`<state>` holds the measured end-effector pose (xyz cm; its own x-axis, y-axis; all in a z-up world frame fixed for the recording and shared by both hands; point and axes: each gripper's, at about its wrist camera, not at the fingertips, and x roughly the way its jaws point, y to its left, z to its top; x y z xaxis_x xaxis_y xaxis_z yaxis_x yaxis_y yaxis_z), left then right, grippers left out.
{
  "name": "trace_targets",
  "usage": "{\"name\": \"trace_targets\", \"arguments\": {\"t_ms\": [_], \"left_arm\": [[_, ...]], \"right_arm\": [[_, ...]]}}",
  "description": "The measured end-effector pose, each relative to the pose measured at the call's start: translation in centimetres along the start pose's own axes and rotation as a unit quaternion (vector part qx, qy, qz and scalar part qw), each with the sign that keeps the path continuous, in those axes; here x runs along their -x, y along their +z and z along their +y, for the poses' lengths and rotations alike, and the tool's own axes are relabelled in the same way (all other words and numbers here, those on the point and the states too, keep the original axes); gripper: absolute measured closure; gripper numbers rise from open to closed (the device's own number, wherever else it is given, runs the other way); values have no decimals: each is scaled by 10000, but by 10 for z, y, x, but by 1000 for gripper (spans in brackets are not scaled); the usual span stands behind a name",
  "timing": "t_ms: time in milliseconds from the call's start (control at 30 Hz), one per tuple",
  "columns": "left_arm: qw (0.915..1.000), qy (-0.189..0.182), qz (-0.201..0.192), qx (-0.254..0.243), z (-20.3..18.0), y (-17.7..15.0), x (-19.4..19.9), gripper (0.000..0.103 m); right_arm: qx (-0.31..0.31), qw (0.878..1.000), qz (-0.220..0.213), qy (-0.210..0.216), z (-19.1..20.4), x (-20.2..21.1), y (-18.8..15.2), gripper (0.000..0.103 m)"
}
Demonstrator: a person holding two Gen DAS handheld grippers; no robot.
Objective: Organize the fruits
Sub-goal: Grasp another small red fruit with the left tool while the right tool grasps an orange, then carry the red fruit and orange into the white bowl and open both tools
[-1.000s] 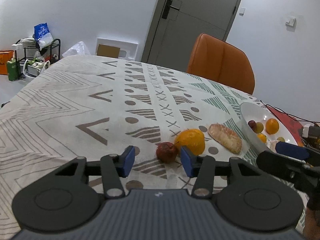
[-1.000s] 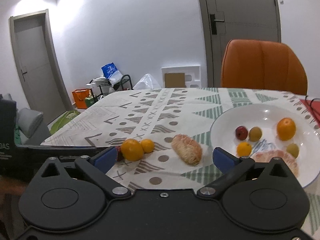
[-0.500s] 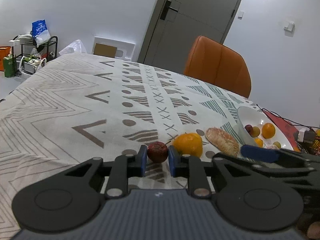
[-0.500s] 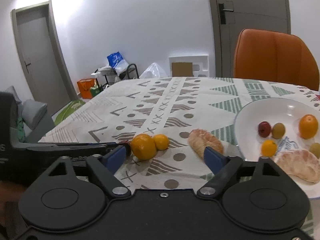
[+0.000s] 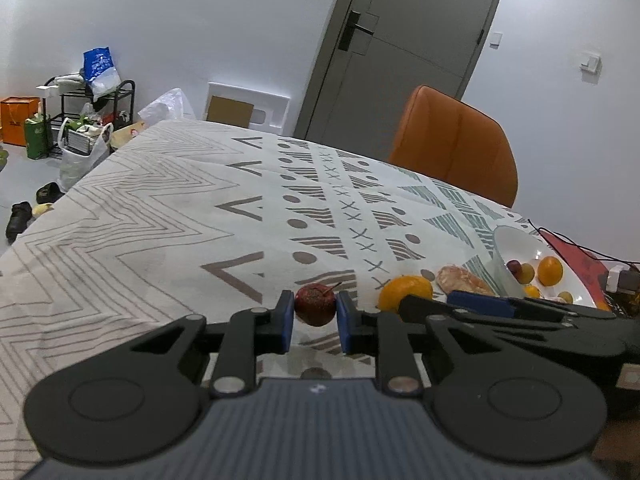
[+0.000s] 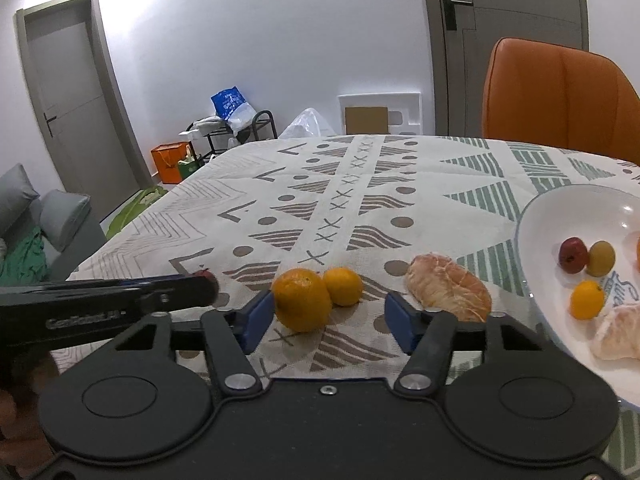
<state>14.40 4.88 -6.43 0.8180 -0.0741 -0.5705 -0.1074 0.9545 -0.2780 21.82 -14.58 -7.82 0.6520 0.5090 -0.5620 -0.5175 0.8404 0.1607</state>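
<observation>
Two hand-held grippers are in view, the left (image 5: 315, 322) and the right (image 6: 329, 322). On the bench (image 6: 420, 184) lie two oranges, a large (image 6: 302, 300) and a small (image 6: 343, 286), one peeled citrus piece (image 6: 447, 293) and one small red fruit (image 5: 315, 304). One white plate (image 6: 568, 208) and one orange chair (image 6: 560, 96) appear.

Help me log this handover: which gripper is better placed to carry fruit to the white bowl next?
Left, probably. The left gripper is shut on the small red fruit, whereas the right gripper, jaws just closing, only brackets the big orange, though nearer the white bowl.
</observation>
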Motion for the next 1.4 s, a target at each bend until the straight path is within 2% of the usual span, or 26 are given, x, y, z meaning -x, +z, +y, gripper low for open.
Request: {"name": "trace_targets", "arguments": {"t_ms": [33, 67, 100, 133, 267, 633, 967, 1400], "left_arm": [[10000, 19, 2, 7, 0, 0, 1, 82], [10000, 31, 4, 6, 0, 0, 1, 82], [10000, 36, -3, -10, -1, 0, 2, 82], [10000, 39, -17, -30, -2, 1, 4, 82], [9999, 32, -76, -76, -7, 3, 7, 82], [9995, -94, -182, -253, -31, 8, 14, 82], [9981, -306, -246, -479, -68, 10, 10, 82], [9952, -642, -202, -718, -113, 11, -6, 82]], "right_arm": [[5, 10000, -13, 39, 1, -2, 0, 48], [30, 10000, -1, 80, 2, -4, 0, 56], [41, 9998, 20, 201, 3, -4, 1, 70], [7, 9993, 35, 360, 3, -4, 2, 74], [80, 9994, 24, 341, 7, 4, 4, 75], [-189, 9989, -237, 350, -14, 37, 3, 76], [-335, 9979, -552, 99, -45, 70, 4, 76], [-571, 9947, -759, -384, -91, 99, -2, 76]]}}
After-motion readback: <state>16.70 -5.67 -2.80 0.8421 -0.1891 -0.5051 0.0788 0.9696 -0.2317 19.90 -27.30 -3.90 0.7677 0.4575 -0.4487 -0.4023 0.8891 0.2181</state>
